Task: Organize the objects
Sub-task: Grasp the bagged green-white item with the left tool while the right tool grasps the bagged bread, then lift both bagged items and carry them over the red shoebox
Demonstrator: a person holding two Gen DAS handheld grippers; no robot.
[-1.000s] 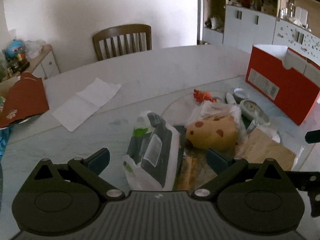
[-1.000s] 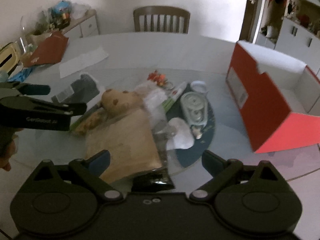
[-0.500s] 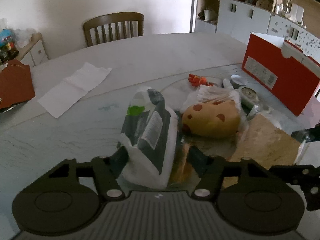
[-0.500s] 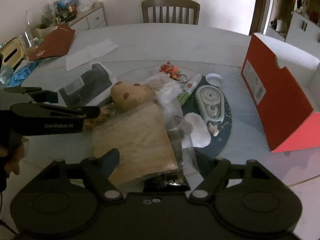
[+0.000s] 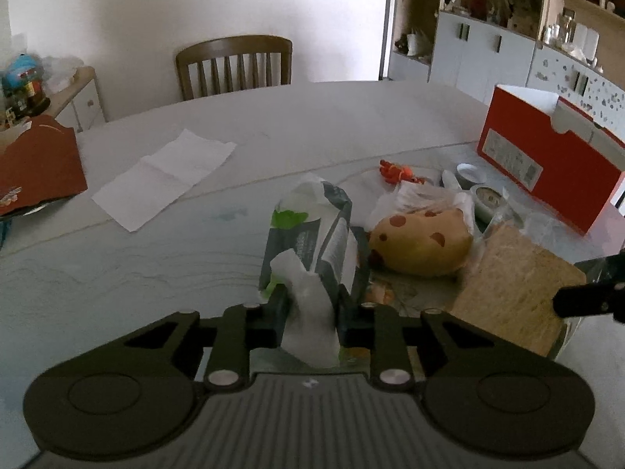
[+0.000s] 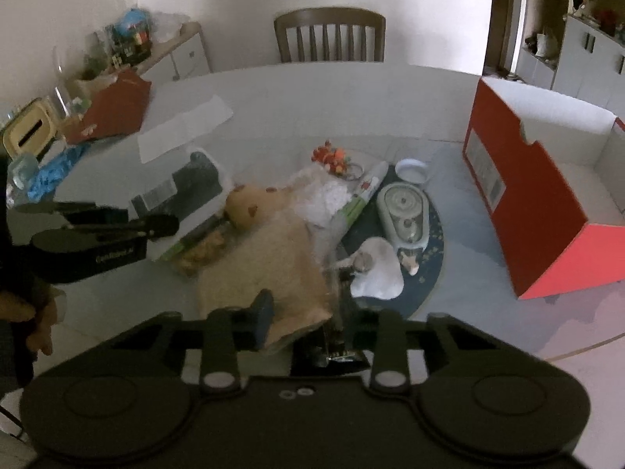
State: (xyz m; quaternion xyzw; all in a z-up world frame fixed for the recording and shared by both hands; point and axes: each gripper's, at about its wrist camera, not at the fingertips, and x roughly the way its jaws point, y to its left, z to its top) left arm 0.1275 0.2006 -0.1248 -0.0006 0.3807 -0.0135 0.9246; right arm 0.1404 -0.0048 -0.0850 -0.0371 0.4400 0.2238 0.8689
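My left gripper (image 5: 310, 306) is shut on the near end of a white, grey and green plastic packet (image 5: 312, 234), squeezing its crumpled white edge; the packet also shows in the right wrist view (image 6: 183, 189). My right gripper (image 6: 302, 318) is shut on the near edge of a tan bagged pad (image 6: 269, 262), also seen in the left wrist view (image 5: 515, 277). A yellow plush with brown spots (image 5: 422, 240) lies between the two. An open red shoebox (image 6: 547, 179) stands at the right.
A round dark mat (image 6: 429, 234) holds a grey-green device (image 6: 404, 213), a white bowl (image 6: 410, 168), a tube (image 6: 363, 195) and an orange keychain (image 6: 330, 154). A white paper (image 5: 164, 179) and a red bag (image 5: 35, 164) lie left. A chair (image 5: 234, 66) stands behind the table.
Both grippers went from open to shut: the left closed on the plastic packet's near end, the right on the tan pad's near edge. Both moved slightly forward over the pile.
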